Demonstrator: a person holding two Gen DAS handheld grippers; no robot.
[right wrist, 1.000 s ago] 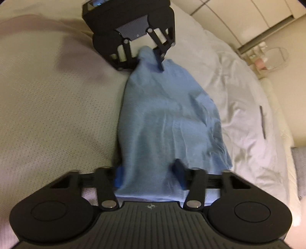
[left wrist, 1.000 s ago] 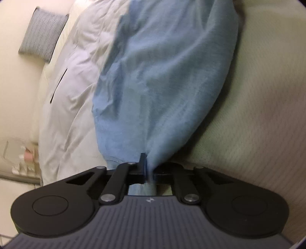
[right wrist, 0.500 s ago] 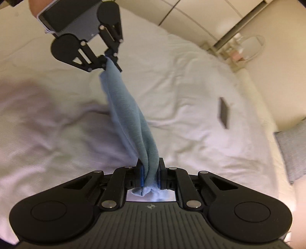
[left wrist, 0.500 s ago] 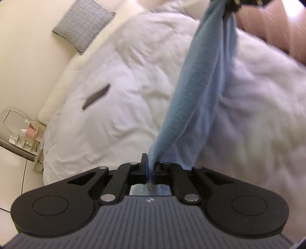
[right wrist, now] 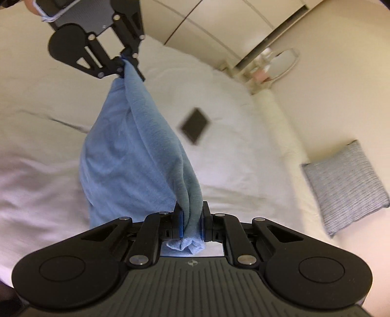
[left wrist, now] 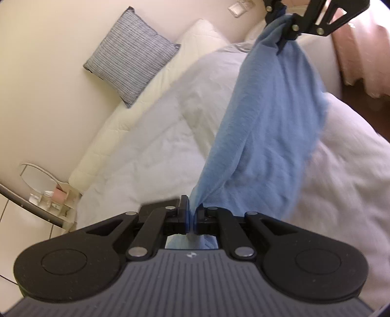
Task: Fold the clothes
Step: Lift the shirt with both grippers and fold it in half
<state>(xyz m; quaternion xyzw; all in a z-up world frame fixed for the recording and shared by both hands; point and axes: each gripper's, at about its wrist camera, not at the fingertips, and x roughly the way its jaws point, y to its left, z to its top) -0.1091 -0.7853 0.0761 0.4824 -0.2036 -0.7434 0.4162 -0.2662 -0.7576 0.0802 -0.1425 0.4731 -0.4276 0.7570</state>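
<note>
A light blue garment [left wrist: 268,126] [right wrist: 131,151] hangs in the air above the bed, stretched between both grippers and sagging in the middle. My left gripper [left wrist: 192,214] is shut on one end of it, the cloth pinched thin between the pads; it also shows at the top left of the right wrist view [right wrist: 126,62]. My right gripper [right wrist: 192,219] is shut on a thick bunch of the other end, and it appears at the top right of the left wrist view [left wrist: 284,19].
Below lies a bed with a white duvet [left wrist: 151,156] [right wrist: 243,136]. A grey striped cushion [left wrist: 131,53] [right wrist: 346,185] leans by the wall. A dark flat object [right wrist: 195,125] rests on the duvet. A bedside shelf with small bottles [left wrist: 46,197] stands at the edge.
Both grippers have risen and lifted the blue garment off the bed; it now hangs between them. The right gripper closed on its end of the cloth.
</note>
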